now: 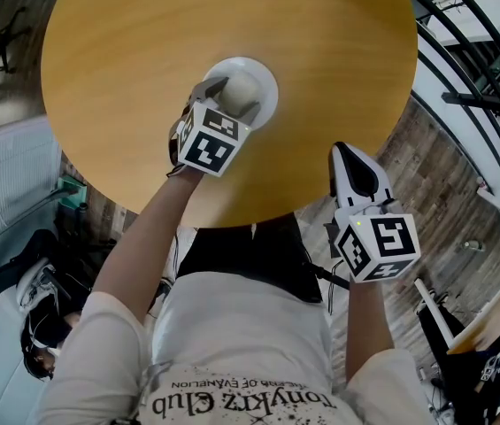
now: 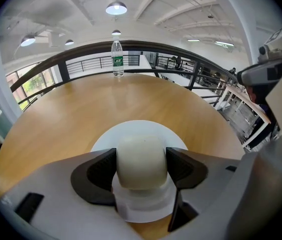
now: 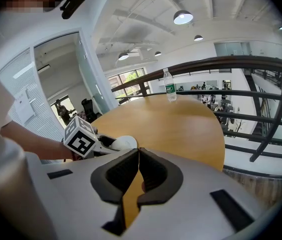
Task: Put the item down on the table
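A white plate (image 2: 145,130) on the table (image 2: 81,114) holds a smooth, cream, rounded item (image 2: 141,156), apparently resting there, pinched by the left gripper (image 2: 141,170). The right gripper (image 3: 138,159) has its jaws pressed together, empty.

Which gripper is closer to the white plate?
Left. The left gripper is over the white plate, clamped on a cream lump; the right gripper hangs shut beyond the table edge, well apart.

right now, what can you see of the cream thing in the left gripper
The cream item is a smooth, matte, dome-topped lump with one tiny dark speck. The left gripper is shut on it, one dark jaw against each side. It is over a round white plate on the wooden table; whether it rests on the plate I cannot tell.
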